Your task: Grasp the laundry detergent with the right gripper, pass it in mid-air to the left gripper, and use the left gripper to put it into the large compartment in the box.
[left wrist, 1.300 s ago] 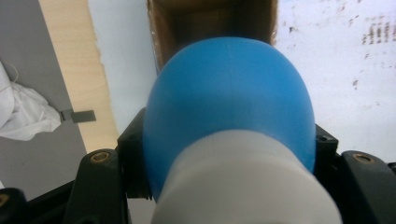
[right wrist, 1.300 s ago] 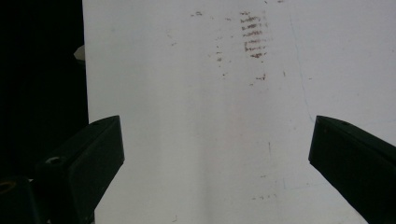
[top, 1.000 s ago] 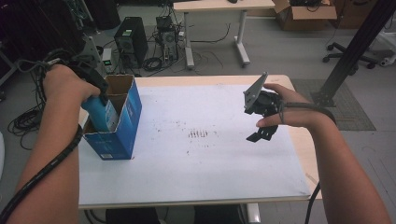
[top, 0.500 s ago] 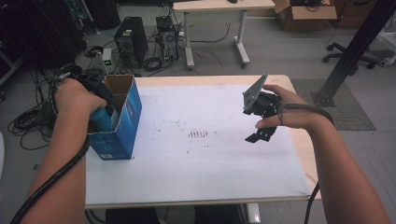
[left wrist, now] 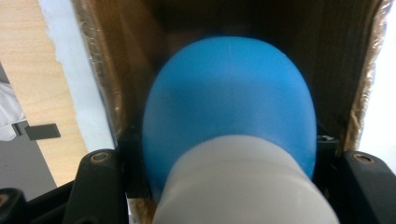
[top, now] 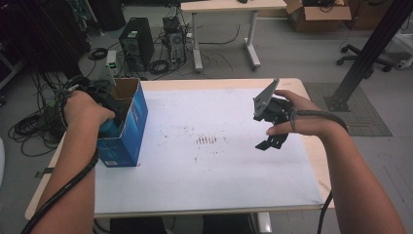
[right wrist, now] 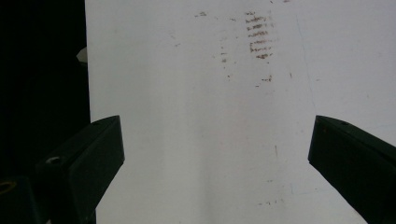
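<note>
fingers clamp a blue-and-white object inside the box

high view: the left gripper reaches down into the open top of the blue cardboard box, which stands upright near the left edge of the desk. a patch of blue shows by the hand at the box mouth. the left hand is wrapped over the gripper from above, most likely so the load can go straight down between the box walls without catching the rim. the right gripper hangs above the right part of the desk, well apart from the box, the right hand holding it off the work; i judge it is simply kept out of the way.

left gripper view: the left fingers are drawn in narrow against both sides of a rounded blue object with a white base. its blue dome points away from the camera into the box, with brown cardboard walls close around it. so the object is inside the box, gripped, and whether it touches the bottom cannot be told.

right gripper view: the right fingers stand wide apart with nothing between them, over the white sheet covering the desk and its faint brown marks.
</note>
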`<state>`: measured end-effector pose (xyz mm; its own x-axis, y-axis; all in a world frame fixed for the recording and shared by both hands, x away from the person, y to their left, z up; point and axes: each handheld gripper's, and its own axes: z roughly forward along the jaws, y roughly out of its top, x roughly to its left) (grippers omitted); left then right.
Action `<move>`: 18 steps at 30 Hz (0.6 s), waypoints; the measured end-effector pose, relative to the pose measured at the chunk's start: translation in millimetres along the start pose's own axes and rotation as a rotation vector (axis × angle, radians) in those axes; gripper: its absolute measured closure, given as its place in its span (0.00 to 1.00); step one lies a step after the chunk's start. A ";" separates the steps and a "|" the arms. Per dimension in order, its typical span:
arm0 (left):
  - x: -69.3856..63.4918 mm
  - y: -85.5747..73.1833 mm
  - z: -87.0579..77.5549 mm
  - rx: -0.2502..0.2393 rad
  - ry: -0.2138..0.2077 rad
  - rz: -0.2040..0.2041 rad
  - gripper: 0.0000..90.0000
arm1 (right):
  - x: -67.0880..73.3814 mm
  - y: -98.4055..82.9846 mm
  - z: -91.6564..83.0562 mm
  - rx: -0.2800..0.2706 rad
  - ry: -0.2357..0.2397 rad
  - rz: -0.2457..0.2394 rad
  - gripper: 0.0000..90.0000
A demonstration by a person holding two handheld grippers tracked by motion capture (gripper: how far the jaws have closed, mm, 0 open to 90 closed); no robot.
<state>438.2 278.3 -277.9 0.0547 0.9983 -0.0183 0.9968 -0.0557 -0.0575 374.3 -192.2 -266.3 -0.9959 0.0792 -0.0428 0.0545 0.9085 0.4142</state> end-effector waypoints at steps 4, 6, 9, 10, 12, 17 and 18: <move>-0.6 0.3 4.1 -0.001 -0.006 0.002 0.42 | 0.4 -1.0 -0.3 -0.004 -0.001 0.001 0.04; -1.7 0.7 7.3 0.000 -0.007 0.004 0.42 | 0.5 -1.8 -0.3 -0.005 -0.002 0.003 0.04; -1.6 1.1 11.1 0.001 -0.009 0.003 0.42 | 0.7 -2.6 0.3 -0.007 -0.001 0.003 0.04; -1.7 1.1 12.3 0.002 -0.007 0.004 0.42 | 1.0 -3.4 0.9 -0.007 0.000 0.004 0.04; -1.5 0.8 13.9 0.001 -0.005 0.004 0.42 | 1.1 -4.0 1.2 -0.007 0.000 0.007 0.04; -2.5 0.9 15.7 -0.004 -0.002 0.008 0.42 | 1.0 -5.1 1.5 -0.011 0.000 0.009 0.04; -2.5 1.0 15.6 -0.007 -0.002 0.006 0.42 | 1.0 -5.1 1.7 -0.013 0.000 0.009 0.04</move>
<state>438.1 275.4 -293.6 0.0606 0.9979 -0.0207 0.9968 -0.0615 -0.0504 373.2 -196.1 -270.1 -0.9954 0.0871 -0.0391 0.0622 0.9026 0.4261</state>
